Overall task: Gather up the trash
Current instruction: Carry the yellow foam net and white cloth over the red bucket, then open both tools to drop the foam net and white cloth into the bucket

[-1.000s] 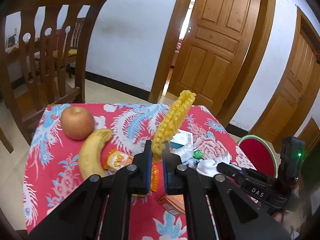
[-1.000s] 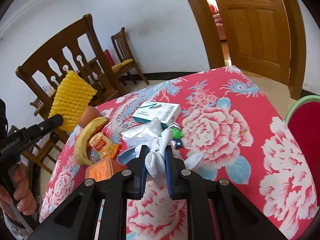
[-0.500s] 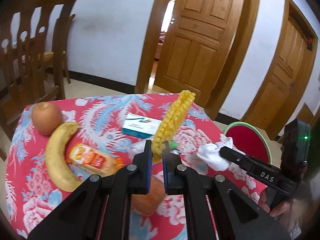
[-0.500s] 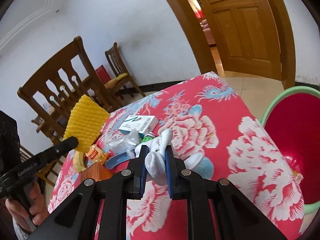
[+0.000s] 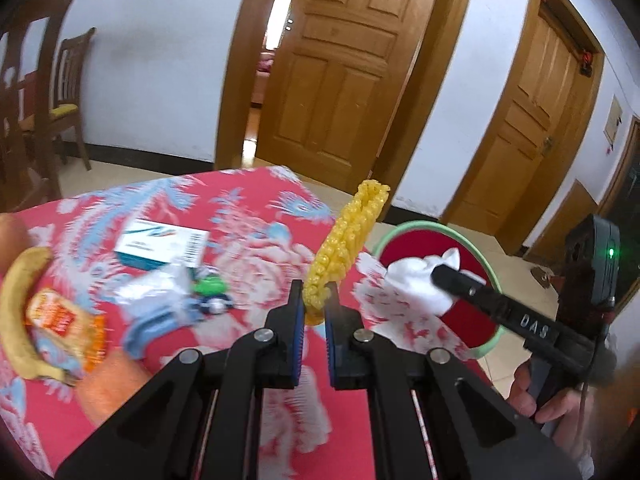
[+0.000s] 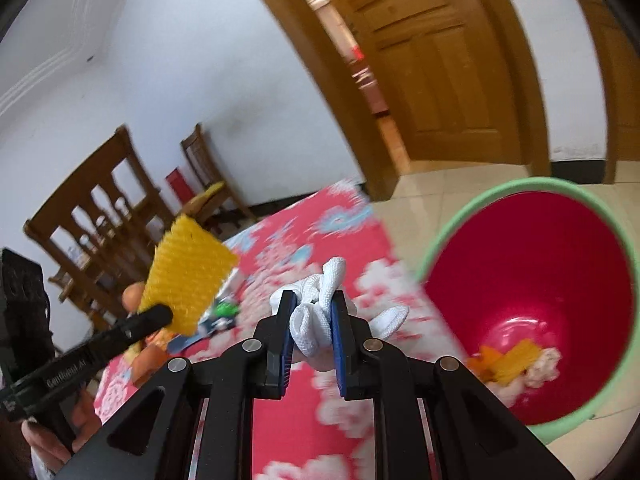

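My left gripper point(image 5: 314, 304) is shut on a yellow foam fruit net point(image 5: 347, 244) and holds it upright above the red flowered tablecloth point(image 5: 248, 216). It also shows in the right wrist view point(image 6: 188, 270). My right gripper point(image 6: 314, 308) is shut on a crumpled white tissue point(image 6: 316, 316), seen too in the left wrist view point(image 5: 420, 280), near the table's right edge. A red bin with a green rim point(image 6: 560, 264) stands on the floor beside the table, with orange, yellow and white scraps inside point(image 6: 516, 360).
On the table lie a white and teal carton point(image 5: 160, 242), a clear wrapper point(image 5: 156, 292), a green and blue bit point(image 5: 210, 286), an orange snack packet point(image 5: 56, 318), a banana point(image 5: 16, 304) and an orange box point(image 5: 112, 380). Wooden chairs point(image 6: 108, 208) stand behind; doors beyond.
Both grippers have swung right with their loads, toward the bin. The bin has come fully into the right wrist view. The table items have slid left in both views.
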`<state>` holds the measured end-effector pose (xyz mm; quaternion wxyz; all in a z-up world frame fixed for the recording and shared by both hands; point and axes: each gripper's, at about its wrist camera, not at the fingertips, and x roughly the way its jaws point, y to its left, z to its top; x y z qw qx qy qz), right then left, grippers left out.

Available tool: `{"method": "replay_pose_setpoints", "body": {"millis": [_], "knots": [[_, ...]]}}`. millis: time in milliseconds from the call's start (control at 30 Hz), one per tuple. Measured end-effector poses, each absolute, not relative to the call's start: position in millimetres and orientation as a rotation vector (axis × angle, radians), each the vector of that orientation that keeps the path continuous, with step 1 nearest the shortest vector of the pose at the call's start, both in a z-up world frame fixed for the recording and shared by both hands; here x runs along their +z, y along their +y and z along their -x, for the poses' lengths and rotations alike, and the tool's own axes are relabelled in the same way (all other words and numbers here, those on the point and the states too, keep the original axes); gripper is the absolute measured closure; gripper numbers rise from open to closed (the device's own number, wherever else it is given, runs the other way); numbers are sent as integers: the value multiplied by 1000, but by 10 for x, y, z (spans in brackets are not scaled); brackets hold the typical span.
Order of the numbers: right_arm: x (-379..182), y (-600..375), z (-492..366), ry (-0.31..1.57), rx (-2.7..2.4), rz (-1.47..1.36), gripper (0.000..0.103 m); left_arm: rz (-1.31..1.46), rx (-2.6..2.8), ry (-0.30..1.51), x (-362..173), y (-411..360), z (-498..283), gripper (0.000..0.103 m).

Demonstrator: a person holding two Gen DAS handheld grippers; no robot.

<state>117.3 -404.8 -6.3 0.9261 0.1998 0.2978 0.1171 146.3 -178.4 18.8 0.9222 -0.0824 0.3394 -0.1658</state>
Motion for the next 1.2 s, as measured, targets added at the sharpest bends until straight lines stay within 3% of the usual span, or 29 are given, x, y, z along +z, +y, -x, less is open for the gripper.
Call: {"method": "replay_pose_setpoints", "body": {"millis": [600, 1033, 1067, 1133, 1200], "knots": [[-191, -5034, -925, 583, 80, -527, 84, 131, -539, 792, -15, -3033, -1755, 96], [-193, -5182, -912, 601, -13, -525, 84, 208, -638, 920, -292, -3310, -1986, 96], [-202, -5196, -913, 602, -19, -528, 84, 205, -645, 921, -294, -3317, -1988, 91], [-205, -5195, -931, 605, -22, -534, 84, 207, -660, 926, -313, -3330, -1983, 73], [-201, -5187, -922, 603, -24, -533, 84, 202, -652, 920, -317, -3340, -1966, 39]]}}
